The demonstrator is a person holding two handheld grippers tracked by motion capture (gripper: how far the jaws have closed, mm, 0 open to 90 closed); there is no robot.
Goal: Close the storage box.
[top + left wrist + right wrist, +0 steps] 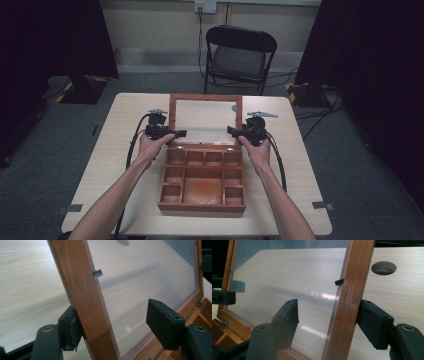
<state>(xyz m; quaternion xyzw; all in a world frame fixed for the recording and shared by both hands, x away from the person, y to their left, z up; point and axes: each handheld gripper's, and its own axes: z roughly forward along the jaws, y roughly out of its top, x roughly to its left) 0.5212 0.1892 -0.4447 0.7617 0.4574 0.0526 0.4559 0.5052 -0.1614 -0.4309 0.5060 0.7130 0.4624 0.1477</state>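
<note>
A black folding chair [241, 54] is seen beyond the pale wooden table [100, 165], on grey carpet [45, 150], with cables [315, 117] trailing nearby.

A black folding chair [240, 55] stands beyond the table's [300, 190] far edge on grey carpet [365, 165], dark curtains [55, 35] either side

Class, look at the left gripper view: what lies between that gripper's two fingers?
The wooden side rail of the box lid stands between the left gripper's fingers, against the left one; clear pane fills the remaining stretch.

Black tongs [179, 133] w/ cables, bare forearms.
</note>
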